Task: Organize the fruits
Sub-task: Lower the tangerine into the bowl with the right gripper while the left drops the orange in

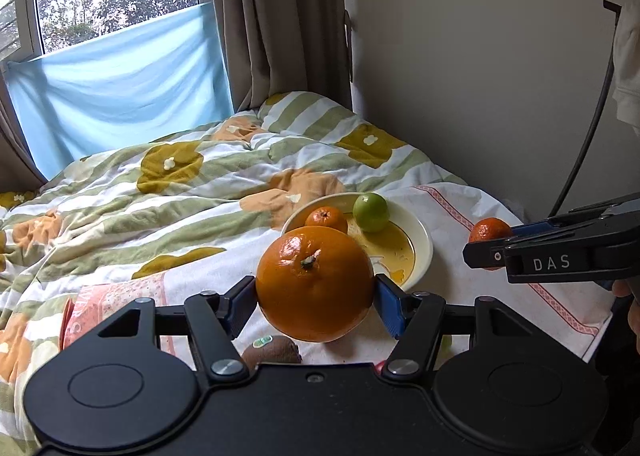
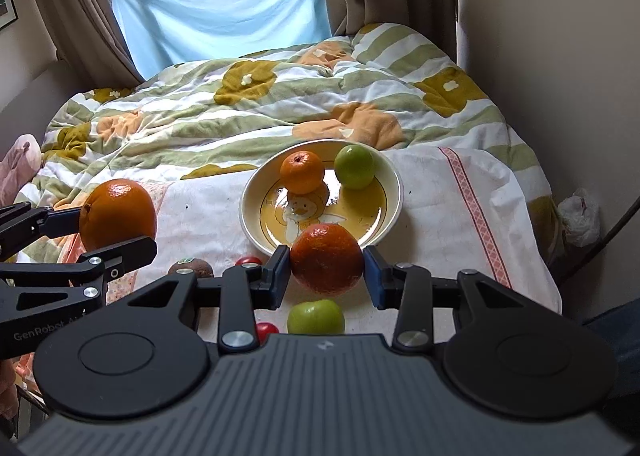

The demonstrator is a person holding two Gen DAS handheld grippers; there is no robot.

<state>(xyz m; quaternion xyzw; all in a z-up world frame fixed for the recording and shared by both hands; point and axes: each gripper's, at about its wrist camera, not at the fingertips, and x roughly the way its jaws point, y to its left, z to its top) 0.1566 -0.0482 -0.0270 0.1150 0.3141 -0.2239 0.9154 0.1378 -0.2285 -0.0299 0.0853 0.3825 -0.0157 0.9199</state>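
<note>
My left gripper (image 1: 316, 296) is shut on a large orange (image 1: 314, 283), held in the air above the cloth; the right wrist view shows the same orange (image 2: 117, 213) at the left. My right gripper (image 2: 326, 276) is shut on a small tangerine (image 2: 326, 258), lifted just in front of the yellow bowl (image 2: 390, 175). In the bowl lie a tangerine (image 2: 302, 171) and a green fruit (image 2: 354, 166). Seen from the left, the bowl (image 1: 422, 240) lies behind the orange, and the right gripper (image 1: 486, 252) holds its tangerine (image 1: 489, 231) at the right.
On the white cloth (image 2: 448, 211) under the grippers lie a green fruit (image 2: 316, 316), a kiwi (image 2: 192, 267) and two small red fruits (image 2: 248, 260). A flowered quilt (image 2: 240, 107) covers the bed behind. A wall (image 2: 560, 55) and a cable stand at the right.
</note>
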